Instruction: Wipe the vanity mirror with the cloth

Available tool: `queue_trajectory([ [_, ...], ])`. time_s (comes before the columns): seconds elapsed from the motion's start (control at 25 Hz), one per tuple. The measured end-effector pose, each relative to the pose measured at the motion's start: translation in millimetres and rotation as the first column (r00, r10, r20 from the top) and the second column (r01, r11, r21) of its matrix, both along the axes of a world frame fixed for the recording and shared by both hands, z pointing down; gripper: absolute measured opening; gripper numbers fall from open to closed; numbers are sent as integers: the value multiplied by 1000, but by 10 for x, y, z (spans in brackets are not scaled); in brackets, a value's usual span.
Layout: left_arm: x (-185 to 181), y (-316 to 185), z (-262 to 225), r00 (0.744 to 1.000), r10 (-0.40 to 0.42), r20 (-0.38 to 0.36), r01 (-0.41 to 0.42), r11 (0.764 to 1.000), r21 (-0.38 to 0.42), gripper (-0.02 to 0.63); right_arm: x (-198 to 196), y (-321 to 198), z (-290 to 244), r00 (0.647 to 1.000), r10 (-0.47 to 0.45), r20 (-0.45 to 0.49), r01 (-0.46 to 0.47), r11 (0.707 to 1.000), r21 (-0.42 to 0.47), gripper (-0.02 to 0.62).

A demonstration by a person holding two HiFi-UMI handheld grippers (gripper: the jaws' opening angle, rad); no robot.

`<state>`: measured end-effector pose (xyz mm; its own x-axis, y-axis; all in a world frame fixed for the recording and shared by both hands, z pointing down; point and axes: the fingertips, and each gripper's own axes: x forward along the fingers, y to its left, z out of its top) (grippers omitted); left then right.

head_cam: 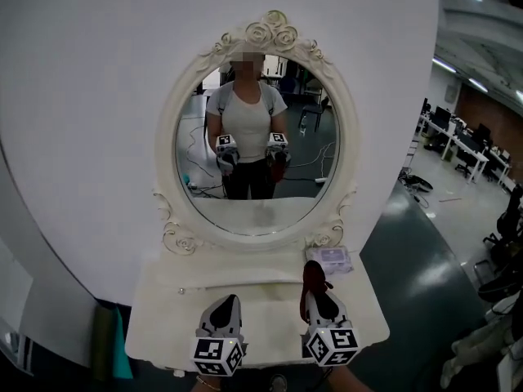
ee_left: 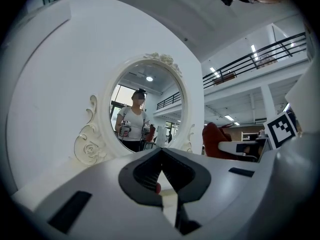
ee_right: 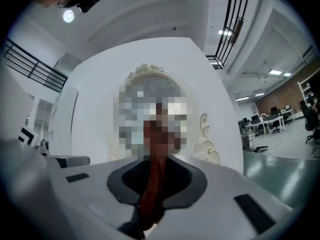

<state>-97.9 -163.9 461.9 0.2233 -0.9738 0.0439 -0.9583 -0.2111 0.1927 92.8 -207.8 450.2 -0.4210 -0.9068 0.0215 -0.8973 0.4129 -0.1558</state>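
Head view shows one oval mirror with a white curly frame and roses carved at its 12 o'clock. It stands upright at the back of one white table, against a white wall. The glass shows a person holding both tools. There is one cloth. It is dark red and bunched up, and it pokes out toward 12 o'clock from the right gripper, low in front of the mirror and not touching the glass. There are two grippers. The left gripper is at 9 o'clock from the right one, over the table. One small pale packet lies at the mirror's 5 o'clock, by the frame. In the right gripper view the jaws squeeze the cloth, which hangs down between them. In the left gripper view the jaw tips meet and hold nothing, and the mirror is at 12 o'clock.
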Motion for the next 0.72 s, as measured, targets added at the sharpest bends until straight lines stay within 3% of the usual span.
queue_trajectory([
  [0.24,-32,-2,114,996,-47,-73,44,998,-45,3,-6,92,59,1000,0,-11,0,1000,-20,63],
  [0.72,34,-98,-74,997,-64,-46,64,998,-21,3,-37,-48,-56,998,-48,34,48,999,-1,61],
])
